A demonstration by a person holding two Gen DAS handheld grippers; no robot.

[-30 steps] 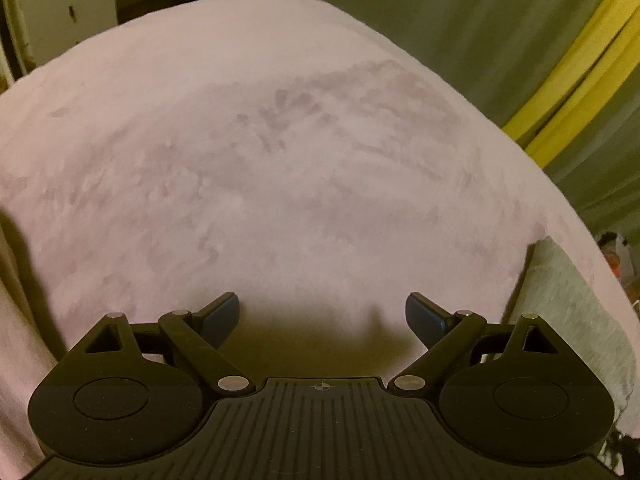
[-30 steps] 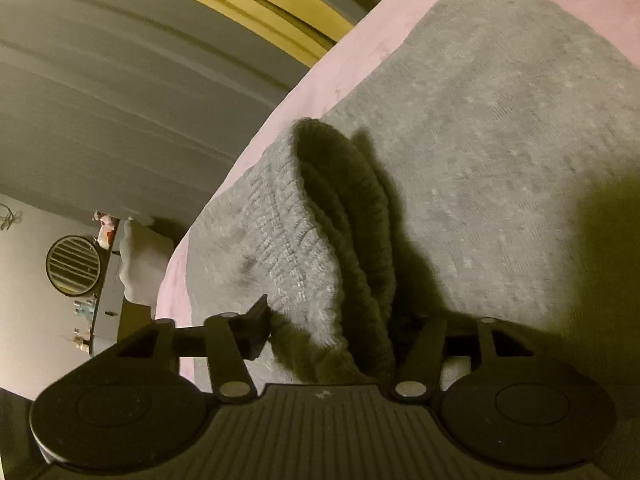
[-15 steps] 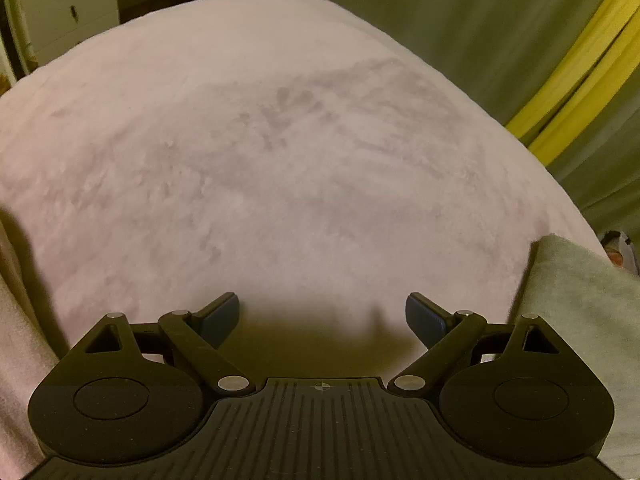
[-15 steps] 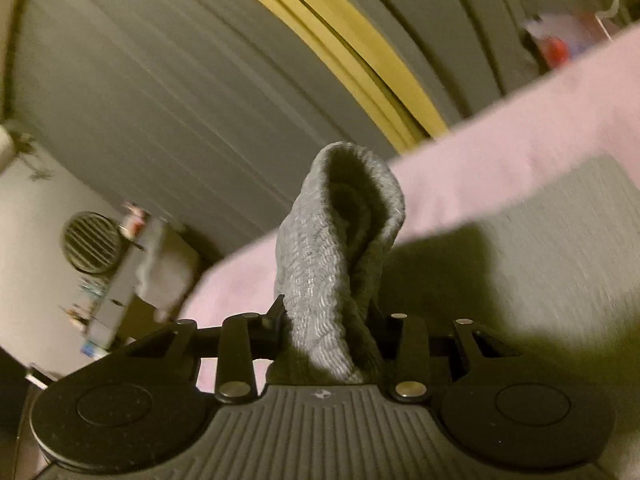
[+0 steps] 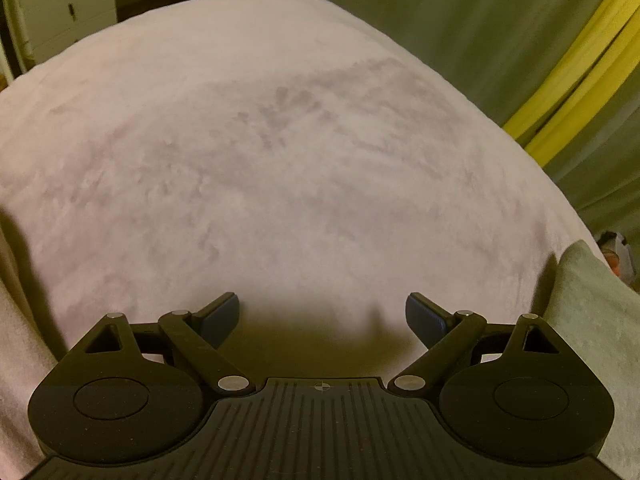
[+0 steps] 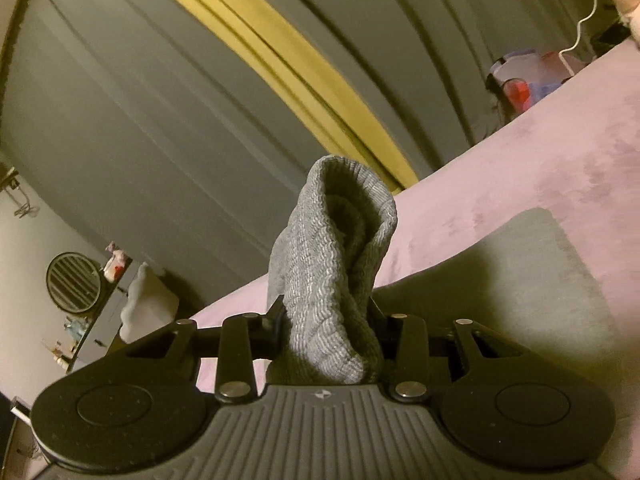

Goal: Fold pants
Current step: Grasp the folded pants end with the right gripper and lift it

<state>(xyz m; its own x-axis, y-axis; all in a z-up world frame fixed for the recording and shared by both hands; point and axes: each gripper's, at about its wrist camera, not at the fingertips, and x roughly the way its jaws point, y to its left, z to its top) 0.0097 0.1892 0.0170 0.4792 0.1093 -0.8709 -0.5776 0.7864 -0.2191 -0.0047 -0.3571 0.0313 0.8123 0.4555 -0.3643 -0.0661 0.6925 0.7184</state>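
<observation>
The grey knit pants lie on a pink blanket-covered bed. In the right wrist view my right gripper [image 6: 326,320] is shut on the ribbed cuff [image 6: 334,248] of the pants, which stands up bunched between the fingers, lifted off the bed. The rest of the grey pants [image 6: 532,280] spreads flat to the right. In the left wrist view my left gripper [image 5: 322,314] is open and empty, just above the bare pink blanket [image 5: 280,160]. An edge of the grey pants [image 5: 592,304] shows at the right.
Grey-green curtains with a yellow stripe [image 6: 280,52] hang beyond the bed's far edge. A white cabinet [image 5: 68,12] stands past the bed's top left. Clutter and a round fan [image 6: 74,282] sit on a shelf at the left; coloured items [image 6: 524,80] lie beside the bed.
My right gripper has closed on the pants cuff and lifted it off the bed, tilting up toward the curtain. The left gripper has stayed still and open.
</observation>
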